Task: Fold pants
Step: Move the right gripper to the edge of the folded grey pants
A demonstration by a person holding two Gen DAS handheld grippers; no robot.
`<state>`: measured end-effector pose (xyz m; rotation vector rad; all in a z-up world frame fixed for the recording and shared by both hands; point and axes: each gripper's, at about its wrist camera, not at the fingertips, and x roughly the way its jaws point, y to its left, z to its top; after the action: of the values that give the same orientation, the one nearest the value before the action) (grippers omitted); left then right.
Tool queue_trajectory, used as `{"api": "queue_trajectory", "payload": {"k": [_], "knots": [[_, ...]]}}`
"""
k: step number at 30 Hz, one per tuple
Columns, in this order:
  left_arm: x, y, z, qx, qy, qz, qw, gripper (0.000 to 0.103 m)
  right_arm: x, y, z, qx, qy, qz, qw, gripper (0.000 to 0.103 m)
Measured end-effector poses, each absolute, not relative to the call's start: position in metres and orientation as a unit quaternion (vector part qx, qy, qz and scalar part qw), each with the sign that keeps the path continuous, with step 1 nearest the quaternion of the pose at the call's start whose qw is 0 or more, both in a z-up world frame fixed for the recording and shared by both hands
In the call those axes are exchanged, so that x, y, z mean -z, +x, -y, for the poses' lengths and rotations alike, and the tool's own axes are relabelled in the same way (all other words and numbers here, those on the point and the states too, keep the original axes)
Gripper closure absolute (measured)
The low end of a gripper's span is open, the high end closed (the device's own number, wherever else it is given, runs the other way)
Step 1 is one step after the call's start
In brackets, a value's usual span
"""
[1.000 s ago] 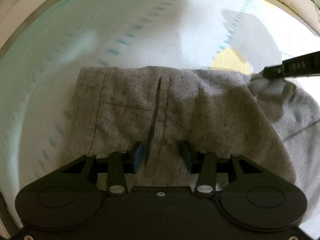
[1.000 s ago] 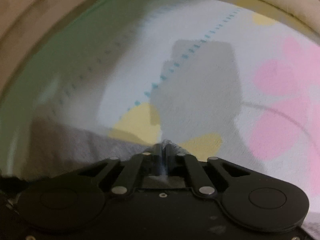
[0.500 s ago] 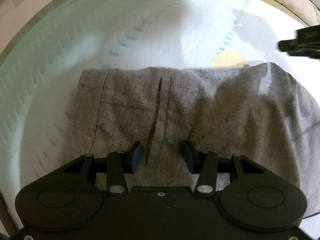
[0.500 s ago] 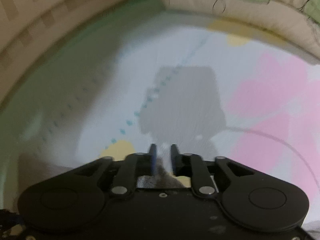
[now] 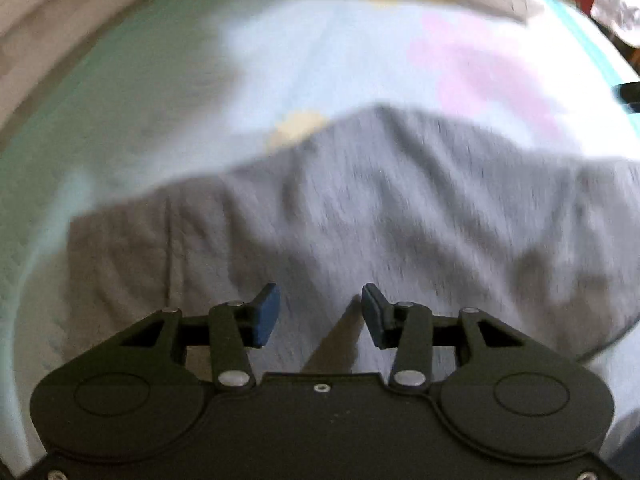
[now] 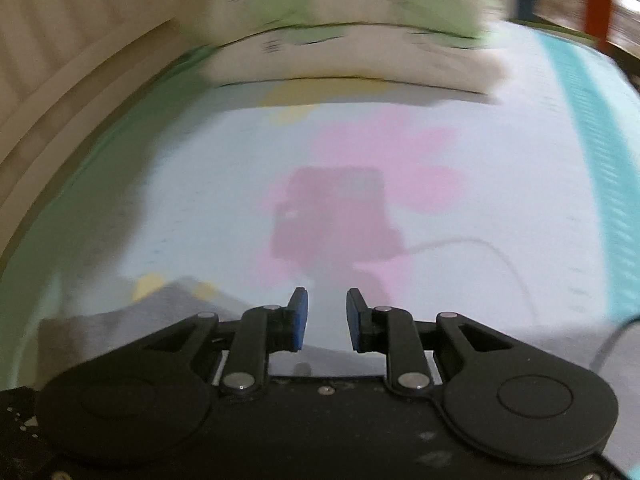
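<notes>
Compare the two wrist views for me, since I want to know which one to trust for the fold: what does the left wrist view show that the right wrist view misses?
Only the left wrist view shows most of the grey pants, lying rumpled on the sheet ahead of the open, empty left gripper.

Only the right wrist view shows the stacked pillows, the teal border, a thin cable and the right gripper, jaws apart with nothing between them.

Both show the floral bedsheet and some pants, though both are motion-blurred.
</notes>
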<state>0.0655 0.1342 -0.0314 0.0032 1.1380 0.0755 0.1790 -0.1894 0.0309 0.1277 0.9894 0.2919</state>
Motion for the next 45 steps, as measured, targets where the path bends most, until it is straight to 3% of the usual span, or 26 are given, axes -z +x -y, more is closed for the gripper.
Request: {"api": "queue_trajectory", "payload": {"k": [3,9,12,19,22,25,28,34,40,45], "knots": [[0.058,0.066,-0.143,-0.028,-0.009,-0.606,0.795,0.049,-0.034,0.167,0.247,-0.072,0.078,-0.473,0.875,0.08],[0.051,0.058,-0.135,-0.031,0.008,-0.61,0.792,0.05,-0.034,0.148,0.341,0.041,0.112,-0.478,0.87,0.077],[0.037,0.048,-0.126,-0.042,-0.004,-0.589,0.807,0.058,-0.028,0.137,0.369,0.077,0.133,-0.484,0.862,0.077],[0.016,0.046,-0.084,0.005,-0.023,-0.517,0.855,0.054,-0.007,0.102,0.425,0.15,0.174,-0.489,0.841,0.077],[0.029,0.05,-0.068,0.021,-0.038,-0.53,0.847,0.054,0.006,0.086,0.446,0.176,0.189,-0.492,0.832,0.077],[0.056,0.051,-0.058,0.054,-0.032,-0.602,0.796,0.056,0.017,0.071,0.466,0.197,0.202,-0.498,0.82,0.077],[0.05,0.038,-0.049,0.066,0.015,-0.588,0.806,0.056,0.023,0.058,0.486,0.218,0.215,-0.494,0.814,0.077],[0.034,0.04,-0.063,0.046,-0.038,-0.592,0.804,0.061,0.017,0.032,0.527,0.283,0.256,-0.469,0.797,0.077],[-0.007,0.05,-0.034,0.045,-0.012,-0.516,0.855,0.059,0.015,0.022,0.534,0.203,0.295,-0.471,0.806,0.077],[0.002,0.074,-0.003,0.037,-0.012,-0.514,0.857,0.058,0.027,0.056,0.484,0.119,0.239,-0.468,0.842,0.077]]}}
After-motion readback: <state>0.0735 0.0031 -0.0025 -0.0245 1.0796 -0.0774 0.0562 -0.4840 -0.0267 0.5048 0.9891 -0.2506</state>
